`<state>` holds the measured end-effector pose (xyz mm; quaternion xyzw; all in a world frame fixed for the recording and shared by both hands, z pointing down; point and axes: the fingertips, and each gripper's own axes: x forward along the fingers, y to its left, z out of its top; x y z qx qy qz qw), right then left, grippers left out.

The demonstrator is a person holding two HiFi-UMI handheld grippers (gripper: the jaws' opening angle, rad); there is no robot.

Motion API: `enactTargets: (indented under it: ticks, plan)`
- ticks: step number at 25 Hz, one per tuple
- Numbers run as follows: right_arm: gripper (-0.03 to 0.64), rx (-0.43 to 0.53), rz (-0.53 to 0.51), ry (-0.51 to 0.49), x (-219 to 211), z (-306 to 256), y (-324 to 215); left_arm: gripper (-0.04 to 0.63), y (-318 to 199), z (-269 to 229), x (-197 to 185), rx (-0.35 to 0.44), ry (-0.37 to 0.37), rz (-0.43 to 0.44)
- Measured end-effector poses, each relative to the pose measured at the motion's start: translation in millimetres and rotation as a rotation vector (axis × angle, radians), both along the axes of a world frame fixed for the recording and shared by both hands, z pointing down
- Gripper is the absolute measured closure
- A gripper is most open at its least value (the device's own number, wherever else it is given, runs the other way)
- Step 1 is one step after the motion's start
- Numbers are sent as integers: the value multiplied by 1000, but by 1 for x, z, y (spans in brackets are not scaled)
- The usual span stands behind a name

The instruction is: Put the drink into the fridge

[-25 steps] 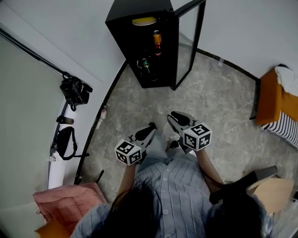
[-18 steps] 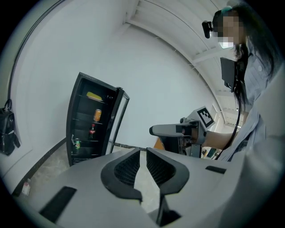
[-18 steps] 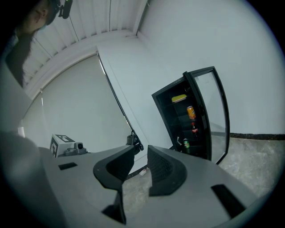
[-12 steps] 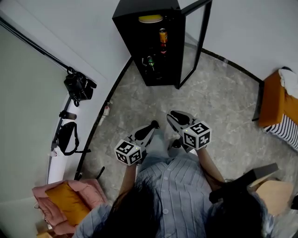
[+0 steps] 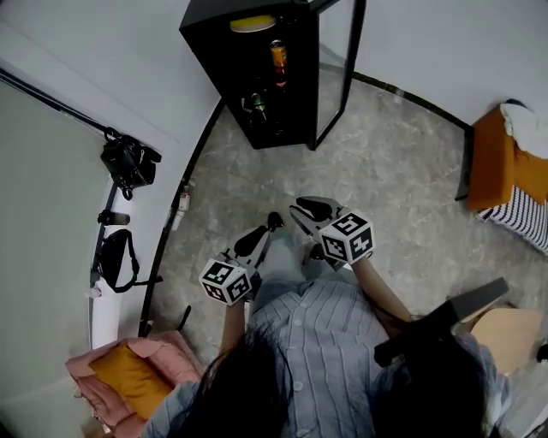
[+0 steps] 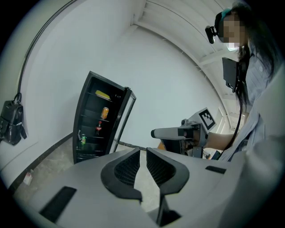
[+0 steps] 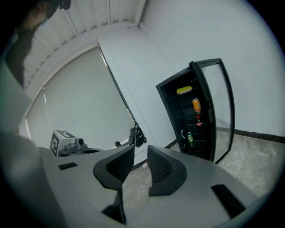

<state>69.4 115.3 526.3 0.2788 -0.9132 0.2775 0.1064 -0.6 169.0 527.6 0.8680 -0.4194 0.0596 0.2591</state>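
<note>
Hard to make out: we cannot read any labels on the drinks, as they are too small in every view. The yellow flat thing (image 5: 253, 23) on the top shelf stays unidentified. The fridge's top edge is cut off in the head view.

Hidden: our own head and pale striped shirt (image 5: 317, 342) cover the hands behind both marker cubes.

Drink: we see an orange drink can (image 7: 196, 105) upright on an upper shelf. Below it is a dark bottle with a red label (image 7: 198, 123), and lower down a green can (image 7: 189, 137). All three stand inside the fridge, well apart from both claws.

Fridge: this is a tall black fridge (image 5: 214, 51), narrow and box-shaped, standing against the white wall. Its glass door (image 5: 338, 60) in a thin black frame is swung wide open.

Left claw (image 6: 142, 153): the ribbed dark pads are drawn in to a thin slit and grip nothing. Only floor shows through the gap. It is held low in front of our body.

Right claw (image 7: 140, 153): it is closed down the same way and carries nothing. It sits just beside the left one, and both point toward the fridge.

Floor: the grey marbled stone floor (image 5: 402, 171) looks smooth and has a dark skirting line along the wall.

Surroundings: a black bag (image 5: 127, 162) hangs on the wall at the left. An orange seat (image 5: 497, 162) is cut off at the right edge.
</note>
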Motion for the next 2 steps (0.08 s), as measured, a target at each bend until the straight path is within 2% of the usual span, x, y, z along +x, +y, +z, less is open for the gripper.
enactTargets:
  ticks: [2]
  plan:
    - [517,3,-17,3,-5,1,-3,545,-4,-1,-4,3,-3,-14]
